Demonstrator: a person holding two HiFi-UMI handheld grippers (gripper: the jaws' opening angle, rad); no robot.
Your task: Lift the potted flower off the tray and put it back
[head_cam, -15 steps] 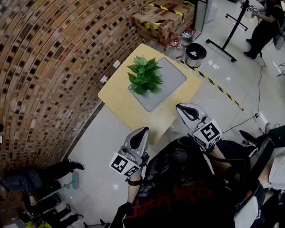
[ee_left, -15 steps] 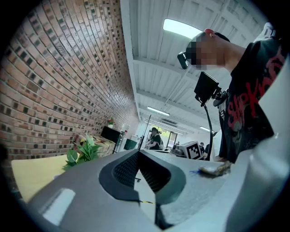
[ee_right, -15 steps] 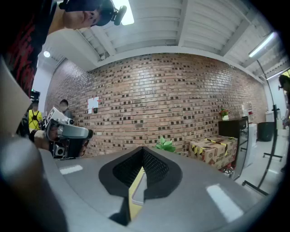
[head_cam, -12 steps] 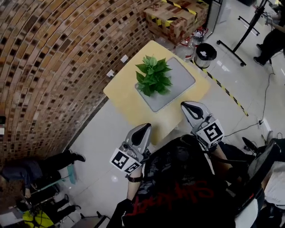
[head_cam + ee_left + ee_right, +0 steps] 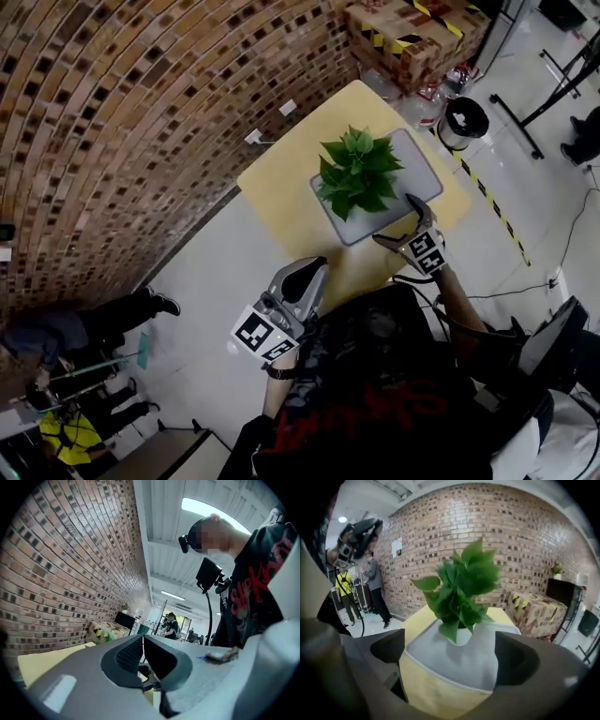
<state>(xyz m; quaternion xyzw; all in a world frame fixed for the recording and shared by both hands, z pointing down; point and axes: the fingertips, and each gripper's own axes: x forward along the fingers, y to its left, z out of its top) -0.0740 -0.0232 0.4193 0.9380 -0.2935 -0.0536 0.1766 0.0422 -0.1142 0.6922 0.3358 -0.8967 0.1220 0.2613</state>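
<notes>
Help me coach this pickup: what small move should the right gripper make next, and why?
Probably ease the right gripper forward until its jaws flank the white pot. Its jaws stand wide open and empty, aimed at the pot, which sits farther back on the grey tray, not yet between them.

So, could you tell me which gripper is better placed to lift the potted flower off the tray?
Right. The right gripper is at the near edge of the tray, jaws wide open and facing the potted flower; the left gripper sits further back, jaws together.
</notes>
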